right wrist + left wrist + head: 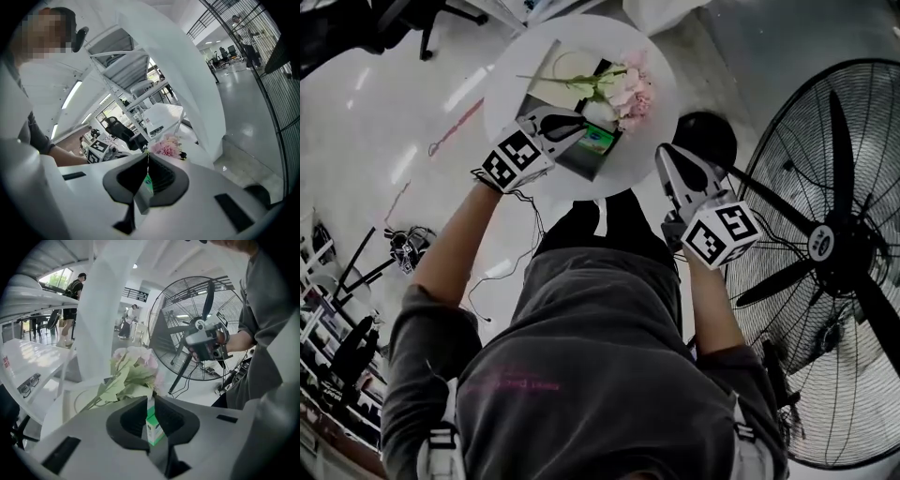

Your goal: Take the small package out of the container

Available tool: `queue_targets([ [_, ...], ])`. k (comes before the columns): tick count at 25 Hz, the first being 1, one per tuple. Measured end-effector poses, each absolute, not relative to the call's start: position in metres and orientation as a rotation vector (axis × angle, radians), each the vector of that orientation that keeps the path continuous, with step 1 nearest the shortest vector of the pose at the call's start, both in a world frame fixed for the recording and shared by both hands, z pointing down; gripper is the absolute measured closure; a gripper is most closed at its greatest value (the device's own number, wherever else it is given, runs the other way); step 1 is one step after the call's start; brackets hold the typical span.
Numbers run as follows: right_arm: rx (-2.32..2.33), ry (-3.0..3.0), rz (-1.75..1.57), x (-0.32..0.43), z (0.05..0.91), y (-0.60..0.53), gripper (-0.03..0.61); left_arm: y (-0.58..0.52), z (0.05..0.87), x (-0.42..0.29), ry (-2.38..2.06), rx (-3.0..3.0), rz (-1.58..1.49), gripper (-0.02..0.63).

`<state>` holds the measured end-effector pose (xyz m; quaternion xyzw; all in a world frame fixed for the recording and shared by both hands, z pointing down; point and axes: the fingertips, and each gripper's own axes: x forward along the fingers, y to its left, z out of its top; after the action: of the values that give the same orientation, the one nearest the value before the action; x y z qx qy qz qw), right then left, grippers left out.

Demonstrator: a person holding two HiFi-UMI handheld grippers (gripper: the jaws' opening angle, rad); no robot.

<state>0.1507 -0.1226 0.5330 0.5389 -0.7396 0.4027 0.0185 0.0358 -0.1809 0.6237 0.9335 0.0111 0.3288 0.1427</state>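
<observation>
On the round white table (661,56) lies a dark container (581,161) with a green-and-blue small package (600,139) in it. My left gripper (581,127) reaches over the container, its tips right at that package. In the left gripper view a small green-and-white package (153,428) stands in the slot of the left gripper (151,401), filling the gap, pads against both its sides. My right gripper (668,155) hovers at the table's right edge. Its jaws (148,159) are shut on a thin white packet with a green mark (147,186).
Pink artificial flowers (623,89) with a long green stem lie across the container's far side. A large black floor fan (834,244) stands close on the right. White shelving with a pair of glasses (28,383) is to the left.
</observation>
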Motion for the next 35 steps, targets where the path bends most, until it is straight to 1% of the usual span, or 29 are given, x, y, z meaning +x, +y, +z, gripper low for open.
queue_targets([
  [5,1.676,-2.282,1.278,0.154,0.542,-0.123,0.557,-0.178,0.638,0.041,0.151,2.675,1.013,0.509],
  [17,1.674,-2.250,1.321,0.158,0.554,-0.117,0.557,-0.167,0.660,0.047,0.365,2.611,1.090,0.500],
  [30,1.664,-2.277,1.317,0.150,0.550,-0.115,0.557,-0.148,0.651,0.041,0.381,2.593,1.084,0.583],
  [35,1.667,-2.293,1.301,0.143,0.544,-0.113,0.557,-0.139,0.633,0.036,0.343,2.642,1.051,0.592],
])
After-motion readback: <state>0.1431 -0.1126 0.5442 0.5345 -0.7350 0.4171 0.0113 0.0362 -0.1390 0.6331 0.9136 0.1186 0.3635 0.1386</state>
